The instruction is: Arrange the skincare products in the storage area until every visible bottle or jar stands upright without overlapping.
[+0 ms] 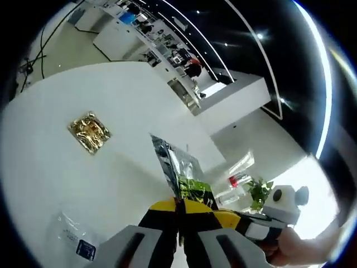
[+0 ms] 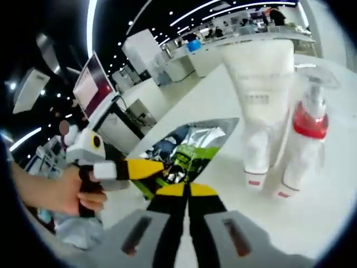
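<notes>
Both hand-held grippers, left (image 1: 179, 215) and right (image 2: 187, 192), clamp 1 silver sachet (image 2: 189, 146), lifting it off the bench (image 1: 50, 167) for standing.

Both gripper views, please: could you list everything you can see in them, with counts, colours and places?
silver sachet: one, silver with green and black print, held between both grippers above the table
gold sachet: one, gold, lying flat on the table
clear packet: one, clear with a dark blue label, flat on the table near the left gripper view's lower edge
white tube: one, white, standing cap down
pump bottle: one, clear with a red band, beside the white tube
table: one, white
left hand-held gripper: yellow and black jaws shut on the silver sachet
right hand-held gripper: yellow and black jaws shut on the silver sachet
hand: one, holding the left gripper's handle
</notes>
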Action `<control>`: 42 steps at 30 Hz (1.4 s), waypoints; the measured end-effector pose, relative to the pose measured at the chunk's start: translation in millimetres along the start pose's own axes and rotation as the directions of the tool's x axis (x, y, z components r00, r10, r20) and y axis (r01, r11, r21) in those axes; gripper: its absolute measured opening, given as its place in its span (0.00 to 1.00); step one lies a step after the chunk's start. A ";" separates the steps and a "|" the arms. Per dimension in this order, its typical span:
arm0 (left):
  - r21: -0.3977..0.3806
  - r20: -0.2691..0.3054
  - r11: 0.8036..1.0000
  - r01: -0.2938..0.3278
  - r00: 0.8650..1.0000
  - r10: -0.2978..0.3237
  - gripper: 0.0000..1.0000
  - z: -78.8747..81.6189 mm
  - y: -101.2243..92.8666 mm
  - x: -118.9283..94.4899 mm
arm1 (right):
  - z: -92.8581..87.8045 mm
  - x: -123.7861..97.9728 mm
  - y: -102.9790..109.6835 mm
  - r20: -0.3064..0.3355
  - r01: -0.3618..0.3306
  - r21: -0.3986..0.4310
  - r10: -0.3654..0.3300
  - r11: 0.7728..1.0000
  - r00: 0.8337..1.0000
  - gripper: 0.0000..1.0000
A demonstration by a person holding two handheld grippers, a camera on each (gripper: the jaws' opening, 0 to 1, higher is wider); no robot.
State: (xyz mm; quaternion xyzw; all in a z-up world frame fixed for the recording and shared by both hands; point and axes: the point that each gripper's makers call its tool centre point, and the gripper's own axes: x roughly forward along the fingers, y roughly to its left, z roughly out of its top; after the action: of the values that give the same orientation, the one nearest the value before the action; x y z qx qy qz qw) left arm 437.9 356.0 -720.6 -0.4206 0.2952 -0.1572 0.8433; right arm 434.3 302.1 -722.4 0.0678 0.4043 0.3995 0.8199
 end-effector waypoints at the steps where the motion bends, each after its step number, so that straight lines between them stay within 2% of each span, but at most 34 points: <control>1: 0.001 -0.006 1.000 -0.005 1.000 0.005 0.00 -1.5 2.2 2.9 | -1.8 2.6 -3.7 -0.004 0.009 0.001 -0.009 1.000 1.000 0.02; 15: 0.045 -0.034 0.997 -0.055 0.998 0.056 0.00 -11.7 18.8 18.8 | -14.4 15.9 -20.4 -0.041 0.044 0.021 -0.043 0.999 0.998 0.02; 23: 0.016 -0.040 0.997 -0.080 0.996 0.081 0.00 -16.3 24.3 24.2 | -20.5 20.5 -25.6 -0.051 0.068 0.009 -0.067 0.998 0.996 0.03; 28: 0.006 -0.043 0.996 -0.088 0.995 0.088 0.00 -19.2 27.4 27.6 | -21.2 20.5 -30.6 -0.050 0.085 0.008 -0.084 0.996 0.995 0.04; 31: 0.021 -0.045 0.995 -0.093 0.995 0.094 0.00 -21.7 28.3 30.1 | -25.7 20.7 -35.3 -0.058 0.101 0.001 -0.101 0.995 0.993 0.06; 35: -0.002 -0.045 0.995 -0.102 0.994 0.102 0.00 -21.8 30.5 32.5 | -34.4 17.1 -42.1 -0.081 0.135 0.000 -0.134 0.991 0.988 0.08; 42: -0.011 -0.053 0.993 -0.115 0.992 0.114 0.00 -25.1 36.7 38.1 | -44.0 8.2 -43.4 -0.086 0.138 0.011 -0.136 0.990 0.987 0.08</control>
State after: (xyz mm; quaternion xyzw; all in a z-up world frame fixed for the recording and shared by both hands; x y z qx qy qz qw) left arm 452.4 342.9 -775.8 -0.4049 0.3417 -0.1174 0.8399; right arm 431.7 269.5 -775.4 0.0298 0.4460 0.3414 0.8269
